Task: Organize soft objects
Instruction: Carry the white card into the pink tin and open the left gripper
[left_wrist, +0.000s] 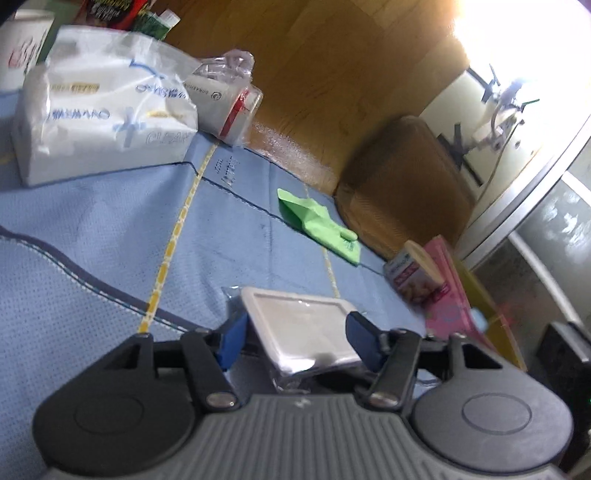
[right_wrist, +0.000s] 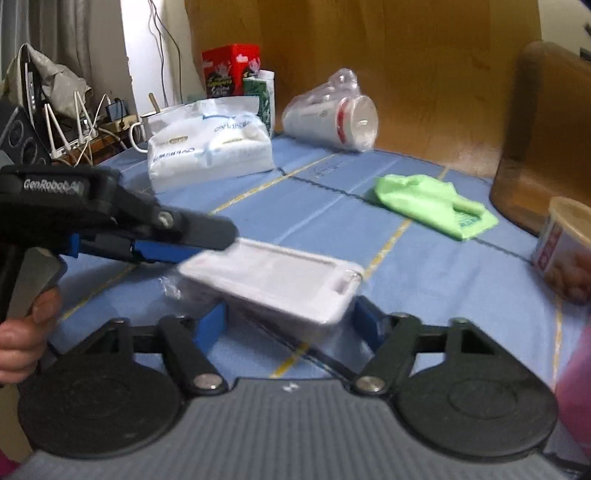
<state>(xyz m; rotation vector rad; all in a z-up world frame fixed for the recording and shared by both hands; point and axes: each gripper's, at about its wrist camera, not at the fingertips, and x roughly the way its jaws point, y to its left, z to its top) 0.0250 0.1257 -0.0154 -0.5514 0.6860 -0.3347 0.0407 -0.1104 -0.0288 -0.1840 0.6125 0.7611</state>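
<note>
**Both tongs at the white pack**

Here, your left gripper (left_wrist: 295, 341) has the white pack (left_wrist: 306, 328) between its blue fingers (left_wrist: 231, 341); the left pad sits against the pack's edge, the right pad close at the other side, though the blur keeps you from telling whether both press; whether it pinches or merely brackets the pack cannot be told. Your right gripper (right_wrist: 290, 319) comes at the same pack (right_wrist: 273, 282) from another side; its jaws stand spread, the pack's near corner between them, the pads apart from it as far as the picture shows. From the right wrist view the left gripper (right_wrist: 184, 251) reaches in from the left, its fingers meeting the pack's far end; your hand (right_wrist: 26, 332) grips its handle.

The pack, wrapped in clear film, lies tilted just ahead of both tongs on the blue cloth (right_wrist: 424, 266). Beyond it, to the right, lies a green cloth (right_wrist: 432, 203); further off to the left sits a tissue pack (right_wrist: 207, 147); behind that, right of centre, a bagged stack of cups (right_wrist: 332, 114) on its side. At the far right edge stands a tub (right_wrist: 565, 247).
</note>
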